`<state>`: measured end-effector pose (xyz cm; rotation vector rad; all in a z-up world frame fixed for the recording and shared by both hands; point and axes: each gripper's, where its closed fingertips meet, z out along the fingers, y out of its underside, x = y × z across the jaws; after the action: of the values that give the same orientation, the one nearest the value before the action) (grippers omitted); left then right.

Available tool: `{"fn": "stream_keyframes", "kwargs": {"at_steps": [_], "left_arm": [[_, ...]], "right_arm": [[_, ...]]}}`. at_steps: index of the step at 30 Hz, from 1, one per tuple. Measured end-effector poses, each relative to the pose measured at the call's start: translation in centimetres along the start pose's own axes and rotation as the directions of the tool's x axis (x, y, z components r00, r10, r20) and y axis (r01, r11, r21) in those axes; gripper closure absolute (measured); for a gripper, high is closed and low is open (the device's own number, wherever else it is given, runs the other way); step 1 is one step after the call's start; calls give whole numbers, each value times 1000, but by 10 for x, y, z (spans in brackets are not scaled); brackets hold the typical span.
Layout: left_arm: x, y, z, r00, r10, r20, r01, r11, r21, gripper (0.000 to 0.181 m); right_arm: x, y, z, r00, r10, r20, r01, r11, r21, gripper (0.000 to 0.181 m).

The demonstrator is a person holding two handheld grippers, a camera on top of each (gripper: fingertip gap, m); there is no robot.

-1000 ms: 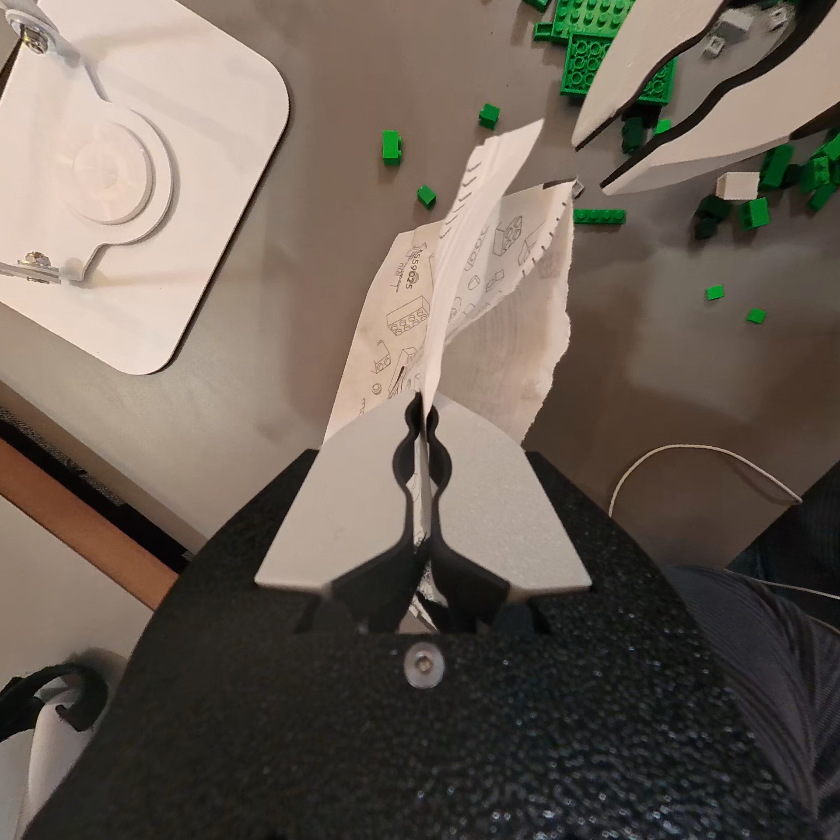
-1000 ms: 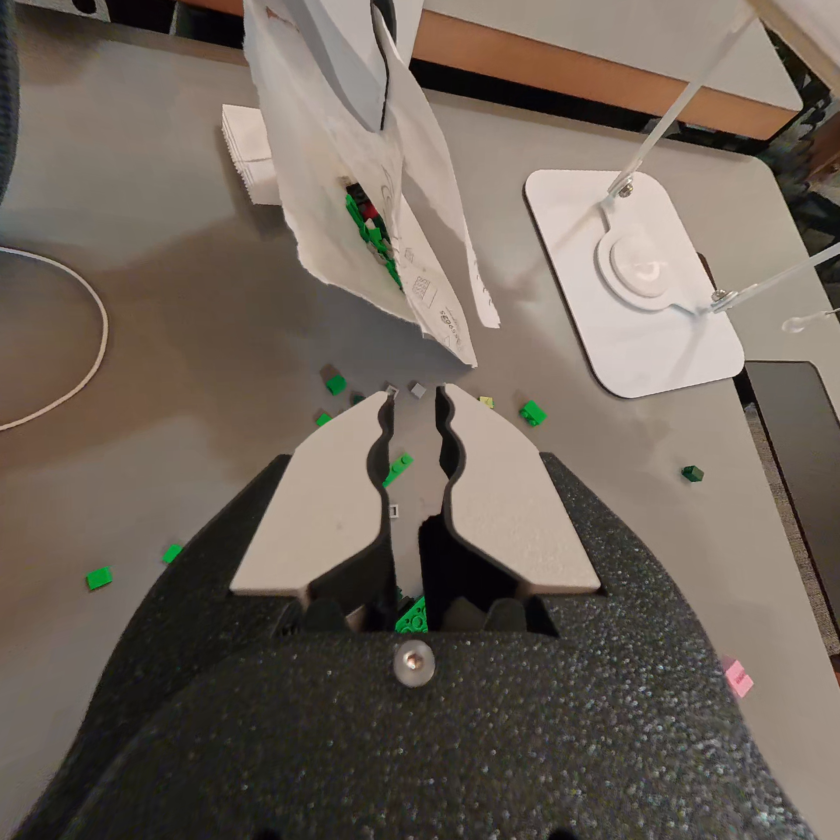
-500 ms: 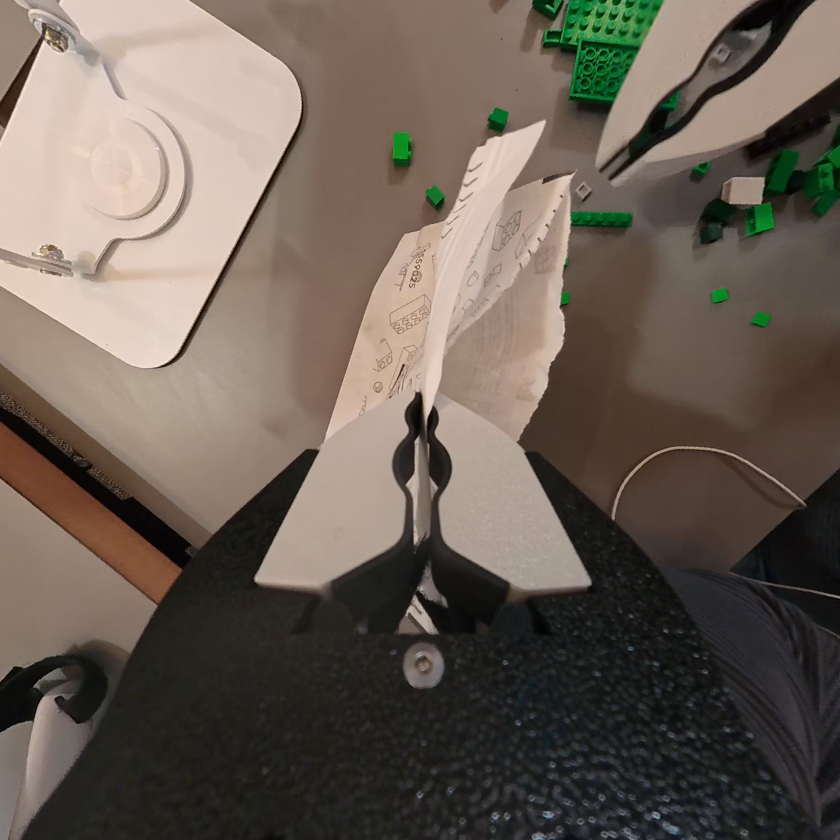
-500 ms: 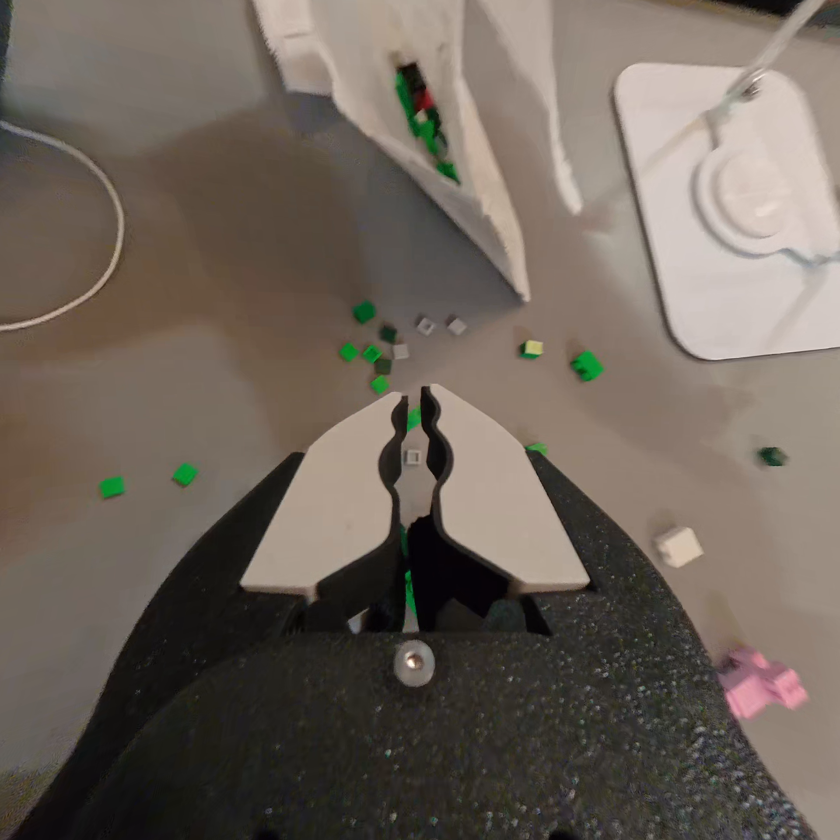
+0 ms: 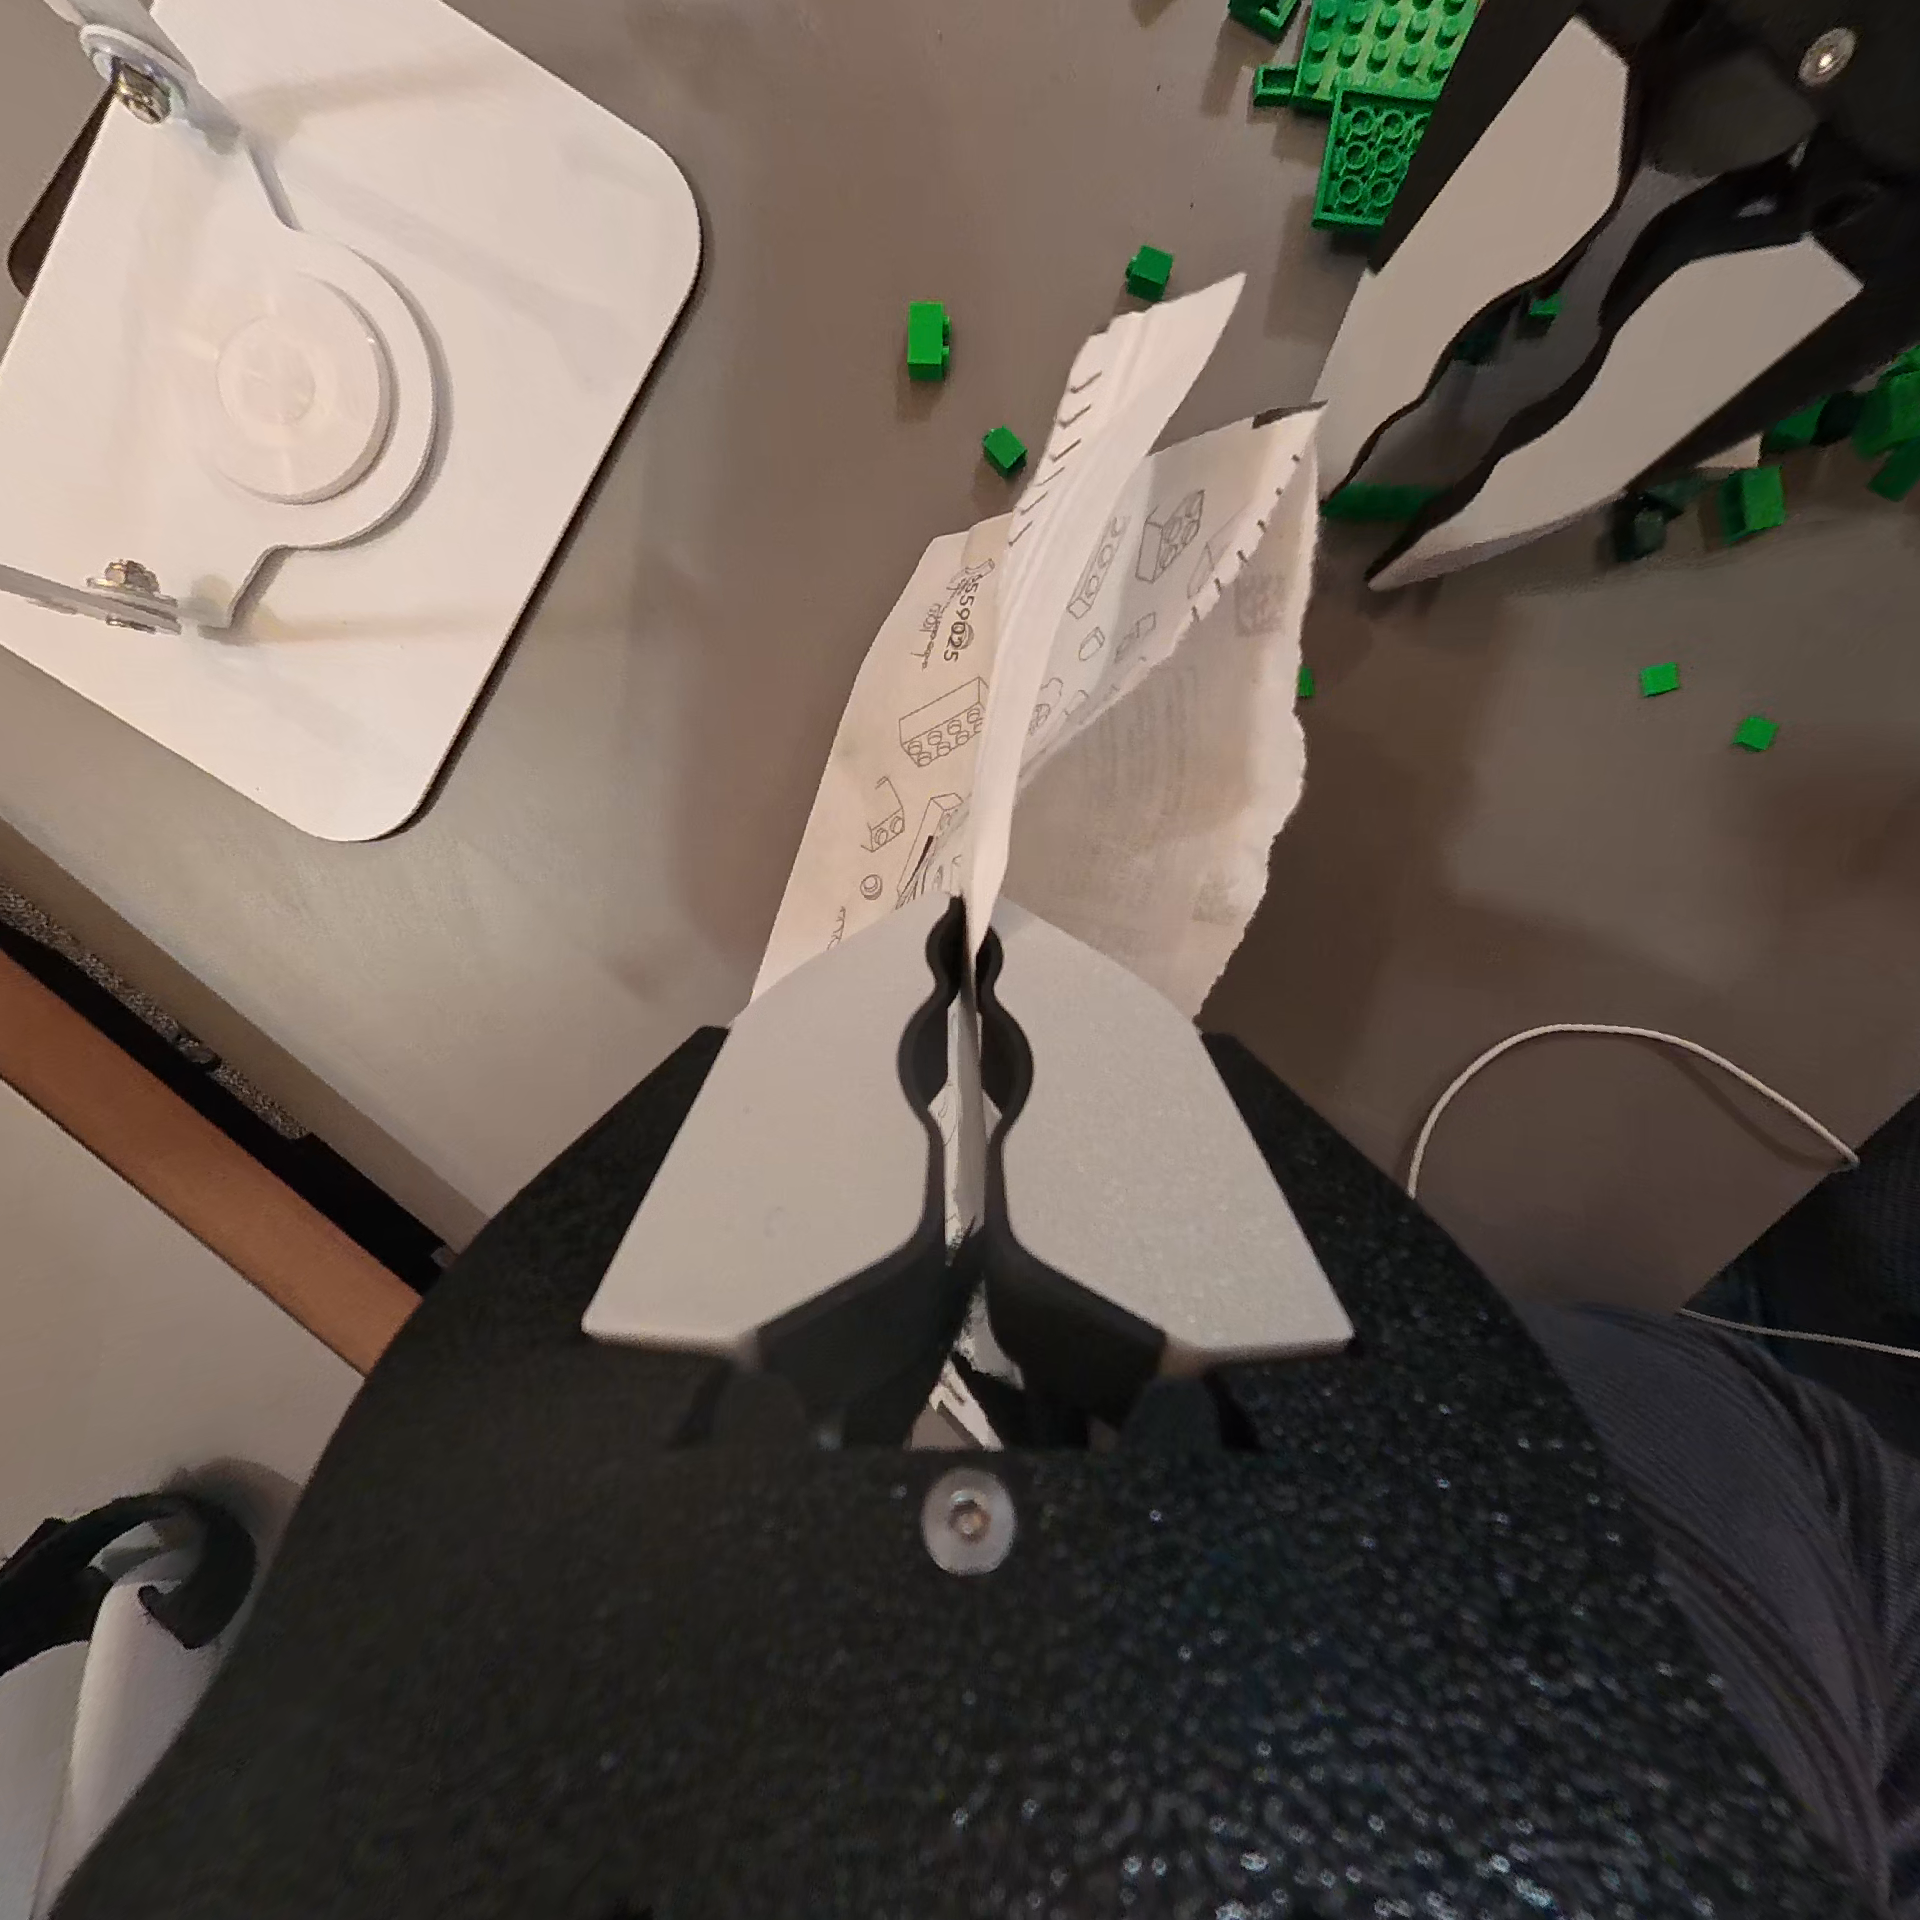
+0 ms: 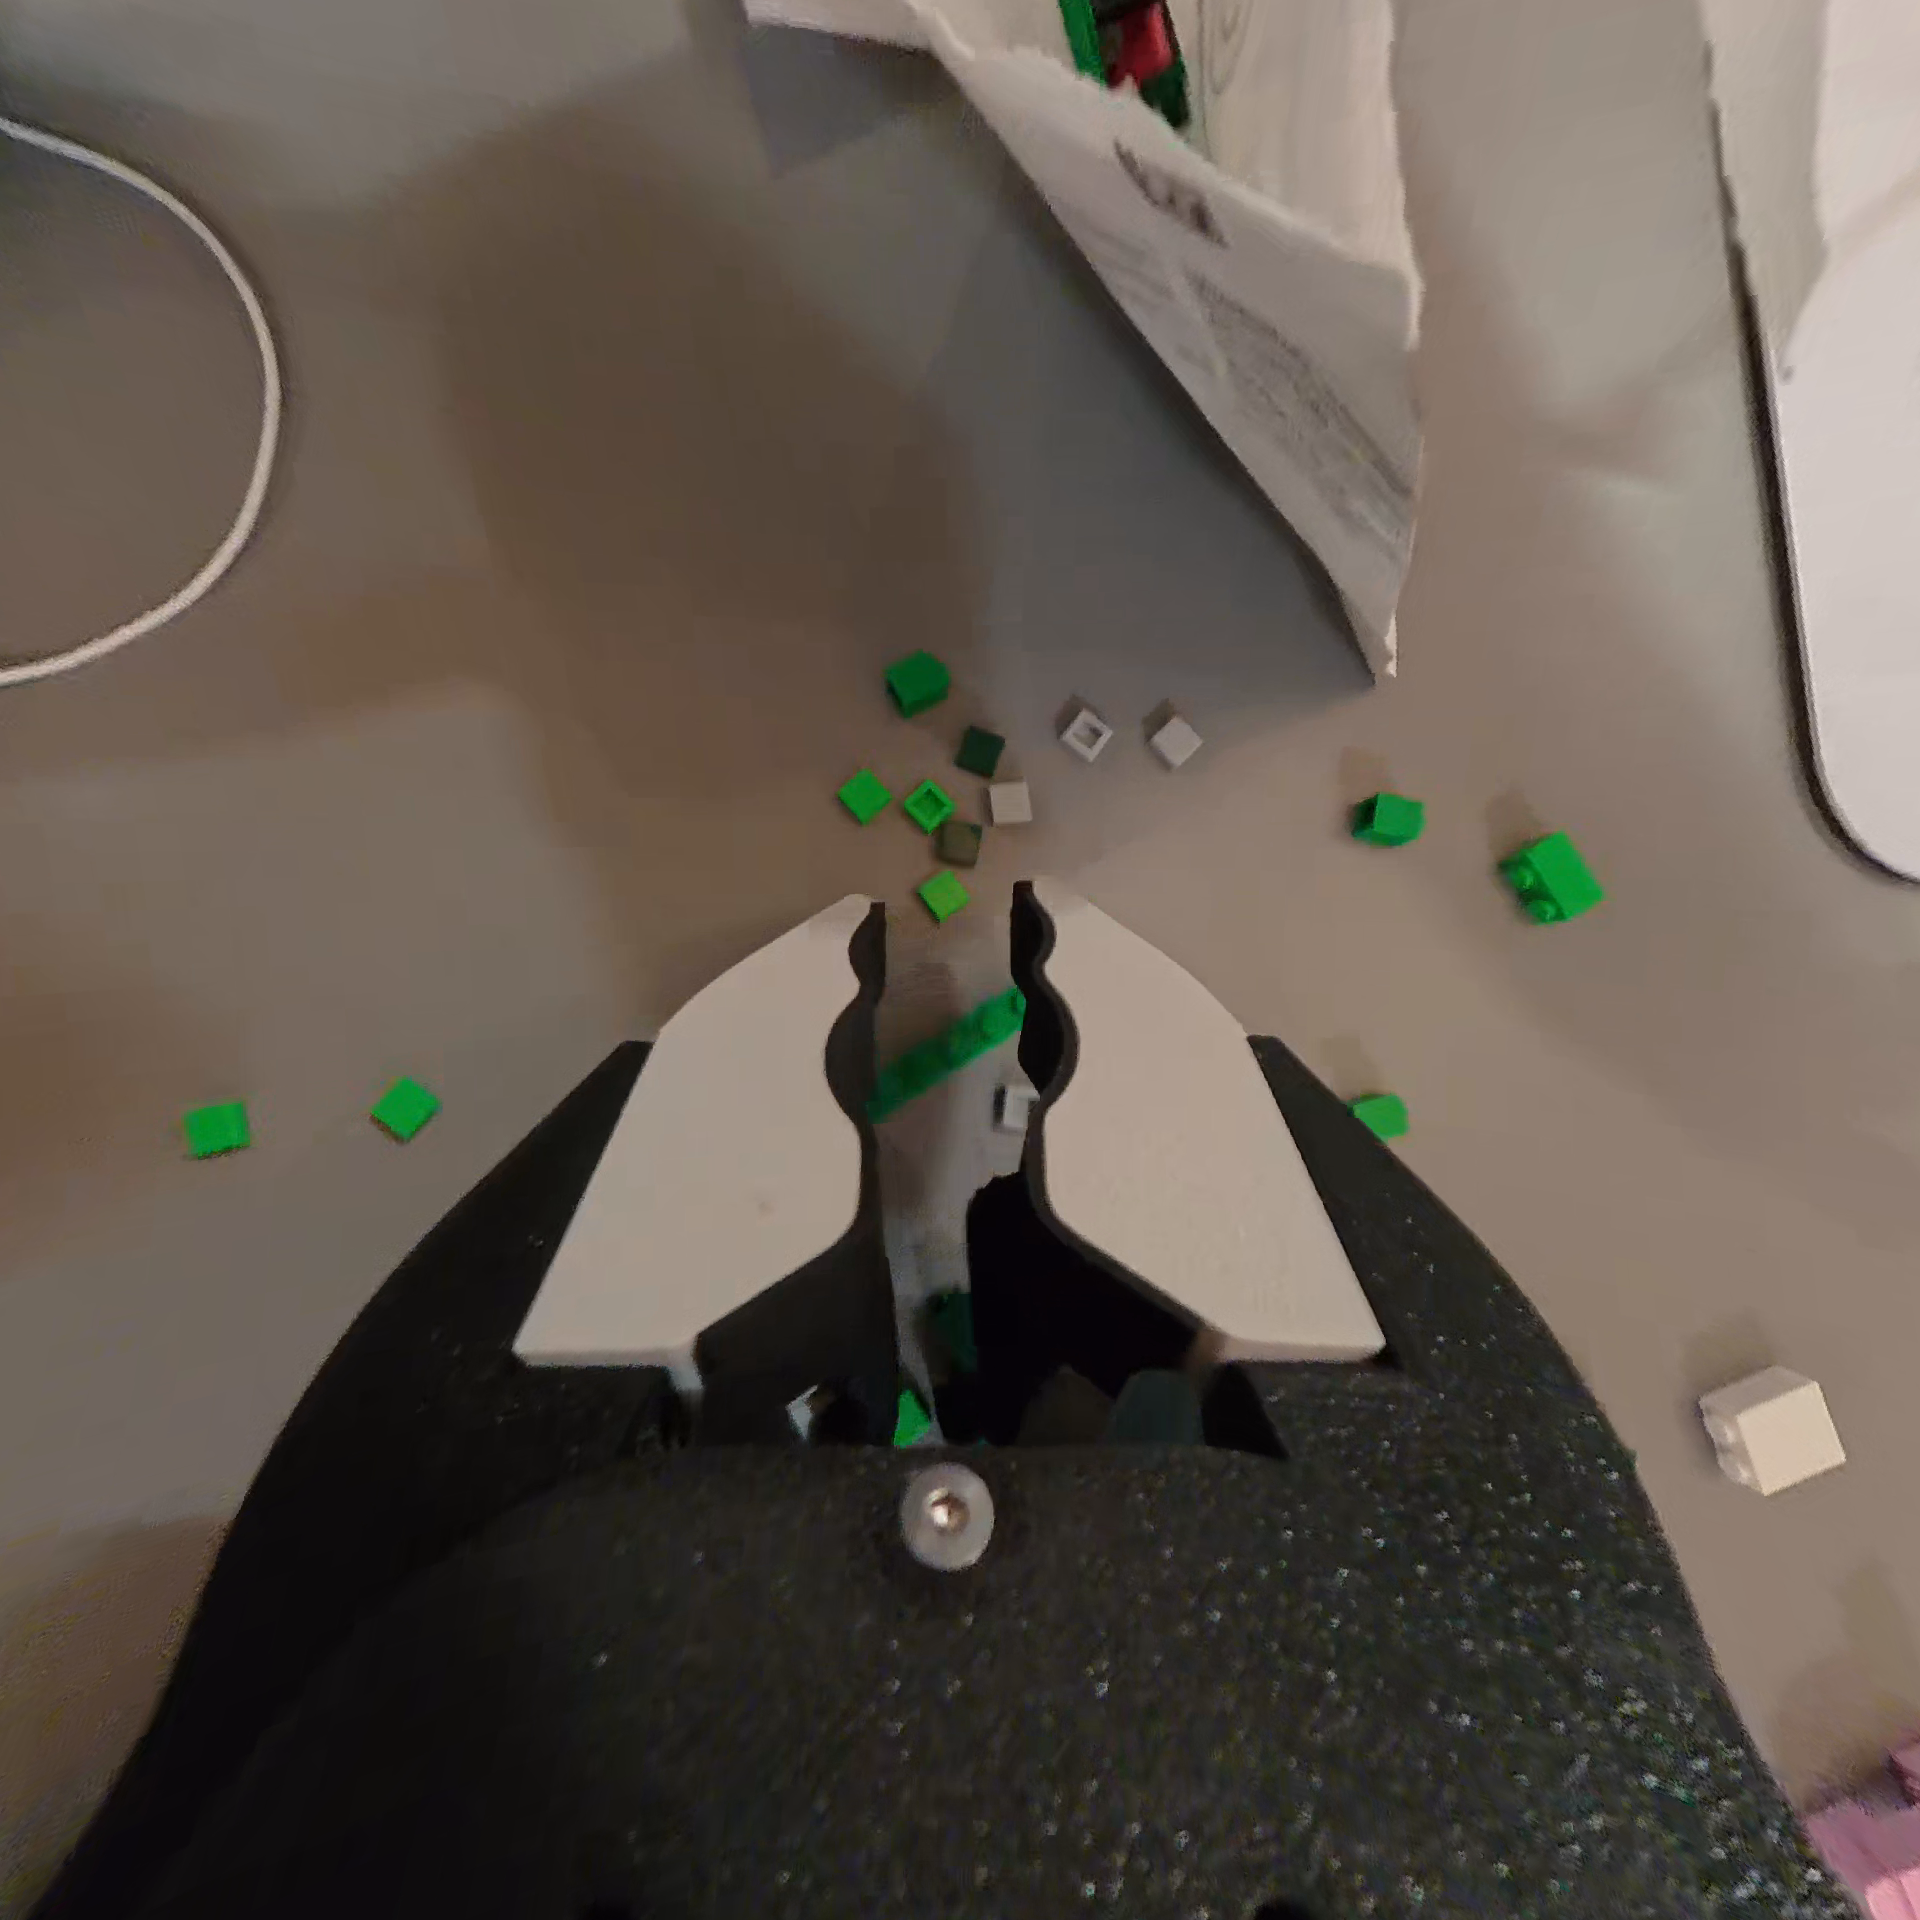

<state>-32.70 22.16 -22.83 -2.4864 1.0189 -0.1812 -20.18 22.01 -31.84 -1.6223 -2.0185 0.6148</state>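
Observation:
My left gripper (image 5: 966, 914) is shut on a torn white paper bag (image 5: 1101, 665) printed with brick drawings and holds it above the grey table (image 5: 790, 166). In the right wrist view the bag (image 6: 1268, 343) hangs at the top with green and red bricks (image 6: 1127, 47) inside. My right gripper (image 6: 948, 896) is open and empty, low over the table. A thin green plate (image 6: 940, 1055) lies between its fingers, and a small green tile (image 6: 943, 894) lies at its tips. Several small green and grey bricks (image 6: 977, 758) lie just beyond. It also shows in the left wrist view (image 5: 1382, 530).
A white stand base (image 5: 332, 436) sits at the table's far left, also in the right wrist view (image 6: 1860, 582). Green plates (image 5: 1371, 125) and loose green bricks (image 5: 1756, 504) lie around. A white cable (image 6: 239, 447), a white brick (image 6: 1771, 1429) and a pink piece (image 6: 1881, 1860) lie on the table. The grippers' ends are close to 15 centimetres from one another. The left gripper is farther from the pink piece (image 6: 1881, 1860), some 35 centimetres, than the right, some 25 centimetres.
My right gripper moved forward and down toward the scattered small bricks, narrowed, then opened again. My left gripper kept its hold on the paper bag and barely moved.

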Motion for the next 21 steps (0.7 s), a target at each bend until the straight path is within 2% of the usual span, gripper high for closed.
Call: {"fn": "stream_keyframes", "kwargs": {"at_steps": [4,9,11,15,18,21], "left_arm": [[-1,0,-1,1000,1,7,-1,1000,4,181],[-2,0,-1,1000,0,5,0,1000,13,181],[-3,0,-1,1000,-2,5,2,1000,16,181],[-3,0,0,1000,0,2,0,1000,16,181],[-4,-1,3,1000,1,4,-1,1000,6,181],[-4,-2,5,1000,8,3,-8,1000,-9,181]], "right_arm": [[3,3,-1,999,-32,-33,30,999,-38,157],[31,24,-39,985,55,-165,-65,997,-52,158],[35,31,-55,979,75,-189,-87,995,-54,169],[43,44,-77,962,110,-251,-128,990,-58,175],[45,54,-82,952,160,-263,-175,984,-37,174],[39,72,-83,953,165,-254,-193,977,-92,171]]}}
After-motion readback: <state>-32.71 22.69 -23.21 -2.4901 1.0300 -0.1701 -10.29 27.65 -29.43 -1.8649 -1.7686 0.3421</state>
